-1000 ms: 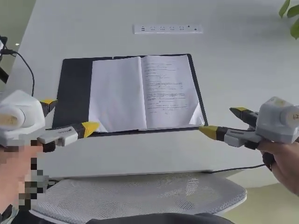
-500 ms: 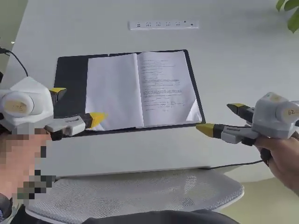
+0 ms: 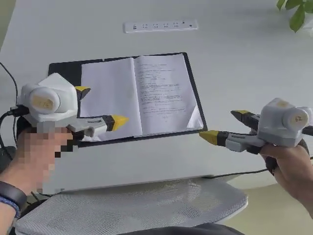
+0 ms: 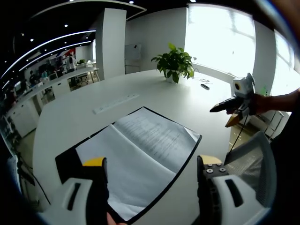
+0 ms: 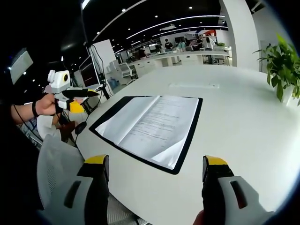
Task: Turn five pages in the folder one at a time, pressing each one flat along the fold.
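Head view: the folder (image 3: pixel 66 69) lies open mid-frame on the counter (image 3: pixel 244 58); my left gripper (image 3: pixel 101 105) hovers at its lower left, my right gripper (image 3: pixel 218 125) off its lower right, both jaws spread wide, empty. Left gripper view: pages (image 4: pixel 140 150) lie ahead, untouched. Right gripper view: the printed page (image 5: pixel 161 117) curls up at its near corner; next, I judge, pinch that single sheet

White table (image 3: pixel 244 58) with a power strip (image 3: pixel 160 26), potted plant (image 4: pixel 174 62), bright windows (image 4: pixel 220 33) beyond.
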The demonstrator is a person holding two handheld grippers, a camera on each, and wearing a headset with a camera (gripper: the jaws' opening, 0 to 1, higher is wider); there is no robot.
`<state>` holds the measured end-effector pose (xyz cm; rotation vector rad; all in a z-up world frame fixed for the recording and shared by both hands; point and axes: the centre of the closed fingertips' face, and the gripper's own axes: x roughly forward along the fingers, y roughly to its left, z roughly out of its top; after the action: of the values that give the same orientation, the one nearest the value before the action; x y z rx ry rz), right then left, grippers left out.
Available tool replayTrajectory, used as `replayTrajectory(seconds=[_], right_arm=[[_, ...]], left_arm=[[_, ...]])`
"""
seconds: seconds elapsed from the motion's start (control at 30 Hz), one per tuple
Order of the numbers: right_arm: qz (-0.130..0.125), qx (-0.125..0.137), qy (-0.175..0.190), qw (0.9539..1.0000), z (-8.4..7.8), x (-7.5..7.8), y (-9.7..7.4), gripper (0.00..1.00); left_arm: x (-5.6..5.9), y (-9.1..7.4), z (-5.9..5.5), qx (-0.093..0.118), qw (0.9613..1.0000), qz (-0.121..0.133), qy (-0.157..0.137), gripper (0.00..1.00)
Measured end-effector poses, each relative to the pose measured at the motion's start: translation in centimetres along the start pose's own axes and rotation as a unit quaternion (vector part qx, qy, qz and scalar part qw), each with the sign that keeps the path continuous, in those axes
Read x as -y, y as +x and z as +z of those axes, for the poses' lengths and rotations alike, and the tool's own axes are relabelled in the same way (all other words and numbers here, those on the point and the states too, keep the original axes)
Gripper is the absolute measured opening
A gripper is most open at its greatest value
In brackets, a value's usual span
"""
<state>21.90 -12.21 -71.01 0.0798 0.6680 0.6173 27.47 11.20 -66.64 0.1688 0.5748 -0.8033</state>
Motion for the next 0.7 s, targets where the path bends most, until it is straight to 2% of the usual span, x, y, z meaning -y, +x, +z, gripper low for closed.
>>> replayTrajectory(seconds=[0.4, 0.7], right_arm=[[-0.006, 0.014, 0.017, 0.9997, 0.2, 0.7, -0.4, 0.8], [-0.006, 0.017, 0.02, 0.9996, 0.3, 1.5, -0.5, 0.79]], left_arm=[[2.6, 4.5, 2.0, -0.007, 0.9989, -0.04, 0.026, 0.76], [4.4, 7.0, 3.0, -0.008, 0.9973, -0.063, 0.038, 0.75]])
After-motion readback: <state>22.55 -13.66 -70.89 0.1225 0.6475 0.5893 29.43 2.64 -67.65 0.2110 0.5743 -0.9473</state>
